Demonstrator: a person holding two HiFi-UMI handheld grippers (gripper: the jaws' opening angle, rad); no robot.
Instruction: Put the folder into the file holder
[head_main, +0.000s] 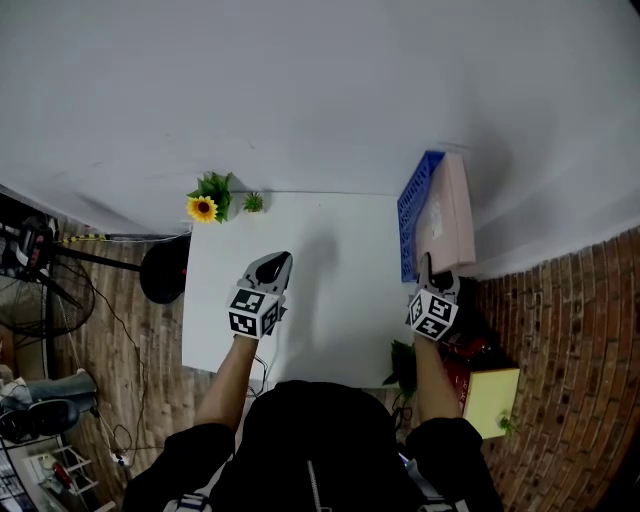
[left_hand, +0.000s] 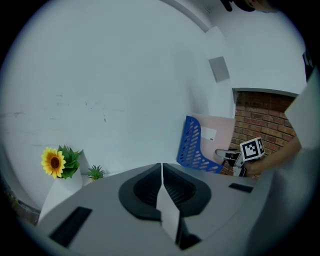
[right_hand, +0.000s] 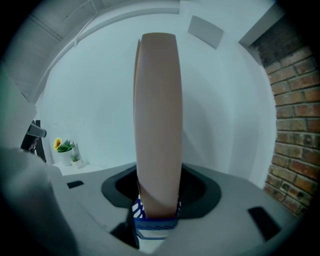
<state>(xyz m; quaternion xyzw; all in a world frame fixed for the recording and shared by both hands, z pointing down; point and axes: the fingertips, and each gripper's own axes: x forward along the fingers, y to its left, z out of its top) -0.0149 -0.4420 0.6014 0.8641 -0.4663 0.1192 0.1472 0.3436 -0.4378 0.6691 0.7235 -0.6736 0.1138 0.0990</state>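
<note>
Folder (right_hand: 156, 120) sits in file holder (head_main: 411, 215) at table's (head_main: 330, 250) right edge; my R tool (head_main: 437, 277) is spread loose round it, so next I'd pull clear.

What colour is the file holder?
Blue, with slotted sides: file holder. It shows best in the left gripper view.

From my station I see a plain white wall (head_main: 300, 90) behind a white table (head_main: 330, 250), under even, rather dim light. A grey panel (left_hand: 219, 68) sits high on that wall. A brick wall (right_hand: 295, 125) closes the right side. At the table's far left corner stand a sunflower (head_main: 203, 208) and a small green plant (head_main: 254, 202). Left of the table, a black round stand (head_main: 165, 268) rests on the brown floor (head_main: 130, 340).
</note>
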